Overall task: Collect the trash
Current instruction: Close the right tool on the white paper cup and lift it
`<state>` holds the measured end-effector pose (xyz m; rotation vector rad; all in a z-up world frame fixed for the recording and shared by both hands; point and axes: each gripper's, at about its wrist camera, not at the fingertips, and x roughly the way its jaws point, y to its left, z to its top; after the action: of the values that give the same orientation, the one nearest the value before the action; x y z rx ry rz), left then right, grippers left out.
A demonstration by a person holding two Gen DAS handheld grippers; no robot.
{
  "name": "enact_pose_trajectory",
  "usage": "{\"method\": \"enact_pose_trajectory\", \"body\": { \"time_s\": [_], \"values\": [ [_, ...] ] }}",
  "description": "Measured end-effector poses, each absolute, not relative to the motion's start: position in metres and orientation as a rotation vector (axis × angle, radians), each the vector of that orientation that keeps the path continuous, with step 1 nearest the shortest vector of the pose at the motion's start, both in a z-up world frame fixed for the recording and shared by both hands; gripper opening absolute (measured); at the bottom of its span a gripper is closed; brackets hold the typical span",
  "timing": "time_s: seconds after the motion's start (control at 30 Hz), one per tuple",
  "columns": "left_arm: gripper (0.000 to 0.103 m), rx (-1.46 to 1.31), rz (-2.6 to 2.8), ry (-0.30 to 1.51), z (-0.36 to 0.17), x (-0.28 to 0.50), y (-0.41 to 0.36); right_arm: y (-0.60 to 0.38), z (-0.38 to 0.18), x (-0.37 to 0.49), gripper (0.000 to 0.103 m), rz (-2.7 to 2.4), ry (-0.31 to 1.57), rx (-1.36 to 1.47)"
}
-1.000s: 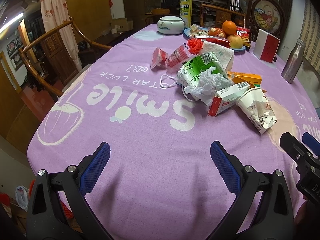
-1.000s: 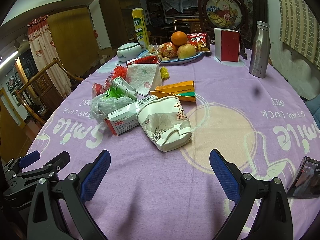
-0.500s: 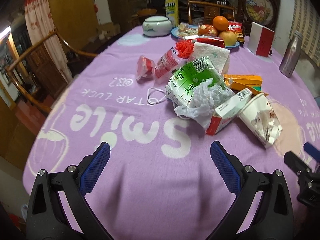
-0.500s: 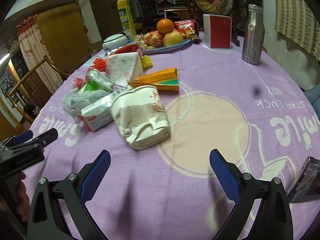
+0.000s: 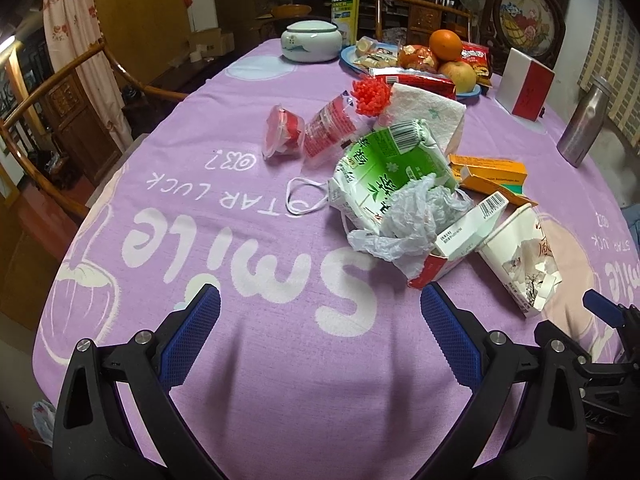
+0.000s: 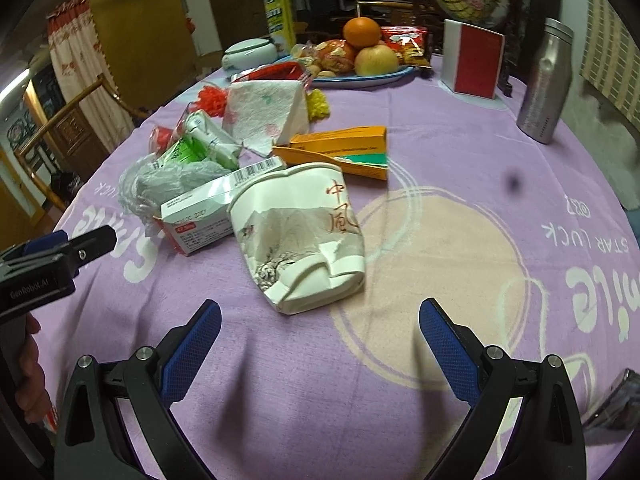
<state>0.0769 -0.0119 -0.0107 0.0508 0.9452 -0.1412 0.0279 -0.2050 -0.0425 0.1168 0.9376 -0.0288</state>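
Round worktop (image 5: 248,264) under a lilac cloth printed "Smile" and "STAR LUCK", near edge hidden behind both claws. Left claw (image 5: 320,332) spread wide over bare cloth, holding nothing; right claw (image 6: 320,338) likewise spread and empty, just short of the crushed paper cup (image 6: 304,236). Since half a second ago, both drawn nearer the litter: cup larger in the right view, heap nearer the pads in the left.

Trash heaped mid-worktop, items touching or overlapping. Green-and-white carton (image 5: 384,168), Chinese print too crumpled to read, barcode uppermost. Paper napkin (image 6: 266,114) propped behind it. Crushed cup on its side, red characters on the wall, torn rim toward the right claw. Orange box (image 6: 340,148), lettering too small to read. Red-and-white box (image 6: 200,216) with barcode, partly under a crumpled plastic bag (image 5: 416,220). Two red-lidded plastic tubs (image 5: 308,136), labels blurred. White elastic loop (image 5: 306,198) flat on the cloth.

Beyond: fruit plate (image 6: 360,78), steel flask (image 6: 546,80), yellow canister (image 6: 278,8) marked "B", top cut off in the left view. Dark phone-like object (image 6: 614,400) cut off at right edge.
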Motion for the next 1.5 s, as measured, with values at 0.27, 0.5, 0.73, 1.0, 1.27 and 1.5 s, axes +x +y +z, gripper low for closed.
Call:
{"method": "enact_pose_trajectory", "body": {
  "time_s": [0.27, 0.5, 0.73, 1.0, 1.27, 1.5],
  "values": [
    [0.097, 0.040, -0.144, 0.950, -0.012, 0.077, 0.000, -0.216, -0.047, 0.028, 0.097, 0.043, 0.966, 0.111],
    [0.097, 0.026, -0.158, 0.969, -0.016, 0.081, 0.006, -0.205, -0.052, 0.041, 0.097, 0.056, 0.988, 0.076],
    [0.097, 0.021, -0.159, 0.964, -0.015, 0.079, 0.012, -0.190, -0.056, 0.070, 0.097, 0.068, 1.047, 0.023],
    [0.097, 0.021, -0.144, 0.950, -0.009, 0.074, 0.017, -0.184, -0.061, 0.095, 0.097, 0.071, 1.095, 0.002],
    [0.097, 0.040, -0.136, 0.935, -0.003, 0.068, 0.014, -0.182, -0.067, 0.103, 0.092, 0.081, 1.105, 0.006],
    [0.097, 0.088, -0.147, 0.913, -0.001, 0.057, 0.008, -0.199, -0.056, 0.092, 0.080, 0.081, 1.041, 0.064]
  ]
}}
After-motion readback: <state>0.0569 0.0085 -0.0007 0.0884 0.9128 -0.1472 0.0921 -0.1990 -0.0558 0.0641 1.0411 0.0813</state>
